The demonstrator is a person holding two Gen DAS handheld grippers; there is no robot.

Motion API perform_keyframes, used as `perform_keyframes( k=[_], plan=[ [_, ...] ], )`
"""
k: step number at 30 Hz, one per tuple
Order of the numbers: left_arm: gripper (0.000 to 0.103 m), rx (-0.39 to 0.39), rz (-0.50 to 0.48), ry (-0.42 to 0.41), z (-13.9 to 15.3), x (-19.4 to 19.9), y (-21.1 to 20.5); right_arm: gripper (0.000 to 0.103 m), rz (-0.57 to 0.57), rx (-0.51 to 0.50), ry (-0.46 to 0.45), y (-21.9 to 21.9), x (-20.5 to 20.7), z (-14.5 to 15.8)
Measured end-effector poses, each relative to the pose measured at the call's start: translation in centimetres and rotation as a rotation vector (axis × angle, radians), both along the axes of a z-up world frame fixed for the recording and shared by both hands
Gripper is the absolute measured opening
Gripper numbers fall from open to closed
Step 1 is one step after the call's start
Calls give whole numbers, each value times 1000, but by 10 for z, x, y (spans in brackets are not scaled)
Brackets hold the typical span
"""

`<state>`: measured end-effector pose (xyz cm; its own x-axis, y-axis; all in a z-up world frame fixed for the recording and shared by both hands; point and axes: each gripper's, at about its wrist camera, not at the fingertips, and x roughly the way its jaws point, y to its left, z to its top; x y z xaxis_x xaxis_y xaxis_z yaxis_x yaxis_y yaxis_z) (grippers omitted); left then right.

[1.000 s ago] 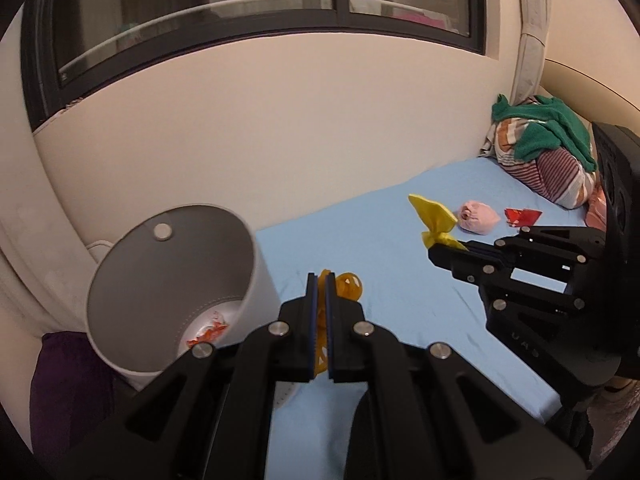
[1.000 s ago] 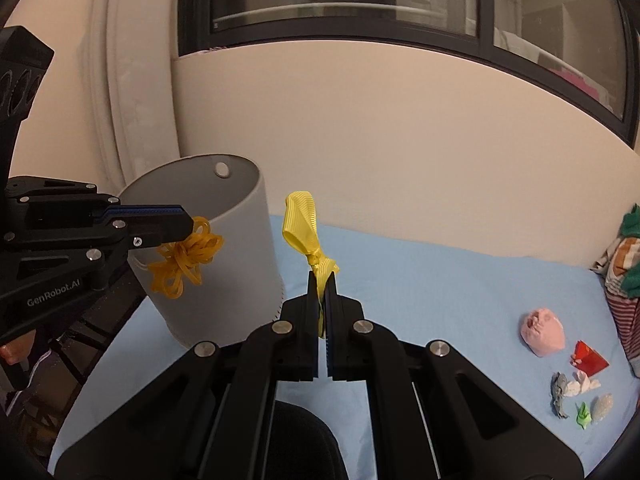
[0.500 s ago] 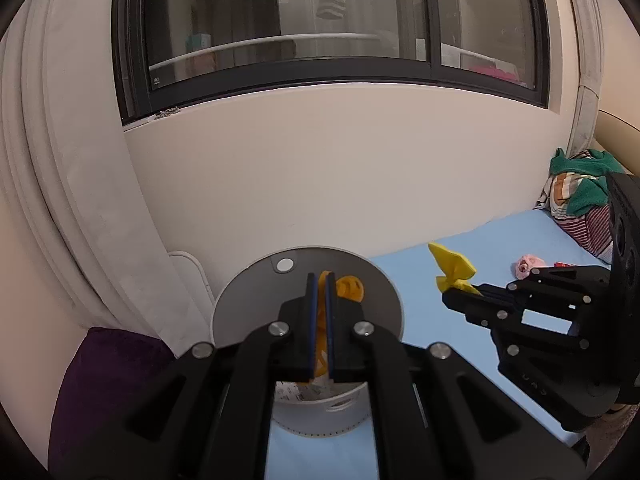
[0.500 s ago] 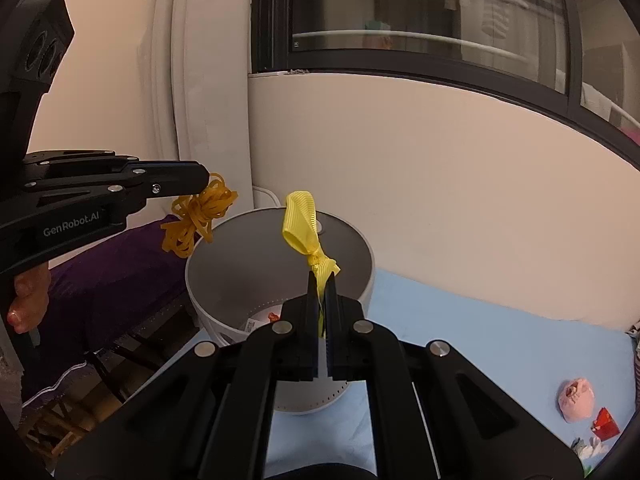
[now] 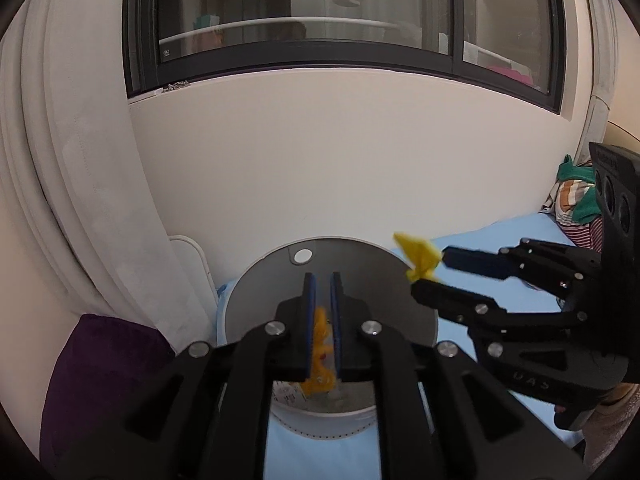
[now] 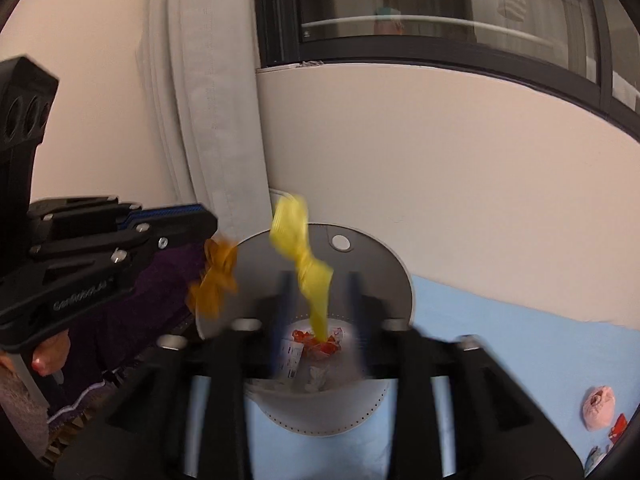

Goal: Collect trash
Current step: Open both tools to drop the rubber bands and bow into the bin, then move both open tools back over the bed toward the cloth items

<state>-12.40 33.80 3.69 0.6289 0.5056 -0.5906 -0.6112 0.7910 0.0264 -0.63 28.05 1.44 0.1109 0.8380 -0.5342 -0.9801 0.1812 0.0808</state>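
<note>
Over the bin (image 6: 394, 268), the right gripper (image 6: 318, 312) has its fingers spread, the yellow ribbon (image 6: 302, 258) loose between them. The left gripper (image 5: 322, 320), fingers slightly parted, has orange bands (image 5: 320, 360) between them. Both are light, limp scraps; pinch mid-bunch.

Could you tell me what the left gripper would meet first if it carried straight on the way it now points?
Probably the far inner wall of the grey bin; the left gripper points over its mouth, though depth is unclear. The orange scrap hangs between its fingers.

right tool (image 6: 318, 304) fingers blurred, yellow ribbon (image 6: 300, 248) smeared, bin (image 5: 400, 280) bottom partly hidden
</note>
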Motion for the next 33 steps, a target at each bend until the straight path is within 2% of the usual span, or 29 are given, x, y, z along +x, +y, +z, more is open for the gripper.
perform_keyframes(
  k=[2,4,13,18,28,33],
  plan=[
    [59,6,25,4,-3,1,3,57,-11,0,24,5,6,-2],
    [73,29,56,4,-4,-1,4,57,-25,-8,26,5,11,-5],
    [73,10,49,8,-9,1,6,57,-64,-32,-14,-6,16,-13],
    [73,8,16,17,-13,11,-5,57,-132,-33,-52,-19,26,-17],
    [73,14,-136,7,-23,65,-57,57,-355,-35,-123,-103,66,-33],
    [73,18,-258,3,-35,109,-99,57,-530,-69,-99,-162,101,-49]
  ],
)
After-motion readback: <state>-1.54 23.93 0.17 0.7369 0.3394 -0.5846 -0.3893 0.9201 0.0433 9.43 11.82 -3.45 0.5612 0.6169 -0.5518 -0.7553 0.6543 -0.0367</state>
